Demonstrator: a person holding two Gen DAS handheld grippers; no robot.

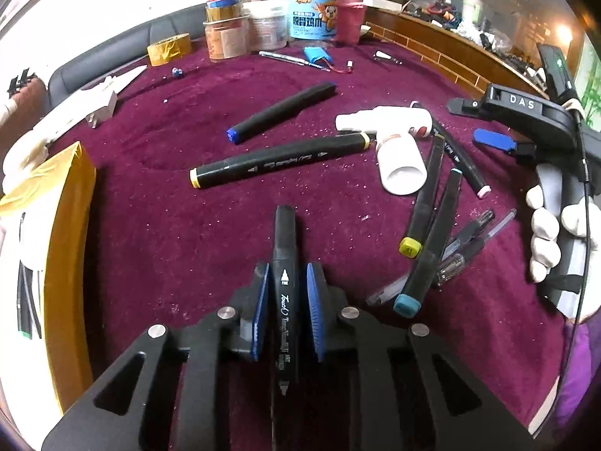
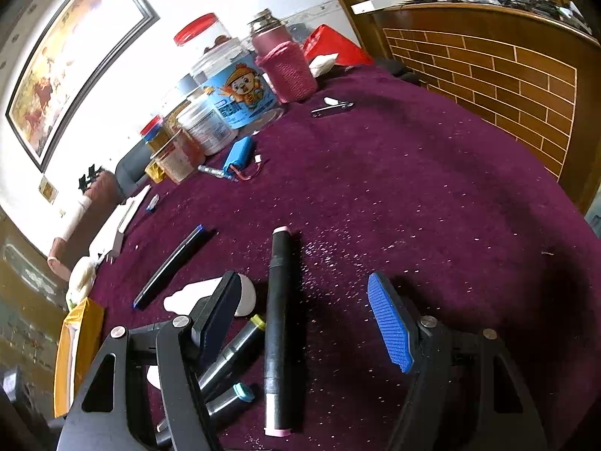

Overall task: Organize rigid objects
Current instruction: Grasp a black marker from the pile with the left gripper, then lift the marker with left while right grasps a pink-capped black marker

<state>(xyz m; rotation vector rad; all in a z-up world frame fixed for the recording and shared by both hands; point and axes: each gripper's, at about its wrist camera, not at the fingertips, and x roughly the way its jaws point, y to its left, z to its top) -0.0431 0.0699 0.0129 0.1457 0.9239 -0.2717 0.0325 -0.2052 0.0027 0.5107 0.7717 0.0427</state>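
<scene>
My left gripper (image 1: 287, 282) is shut on a black art marker (image 1: 284, 248) that points forward over the purple cloth. Ahead lie a blue-capped marker (image 1: 281, 112) and a yellow-capped marker (image 1: 280, 161). To the right are a white spray bottle (image 1: 394, 143) and a pile of markers and pens (image 1: 432, 225). My right gripper (image 2: 304, 312) is open, with a pink-capped black marker (image 2: 280, 327) lying on the cloth between its fingers. The right gripper also shows in the left wrist view (image 1: 526, 120), held by a white-gloved hand.
Jars, a pink bottle (image 1: 351, 11) and a tape roll (image 1: 169, 49) stand at the table's far edge. A yellow box (image 1: 67, 233) is at the left. A blue battery pack (image 1: 319, 56) and a white plug (image 1: 101, 101) lie on the cloth. A wooden partition (image 2: 507, 75) borders the right side.
</scene>
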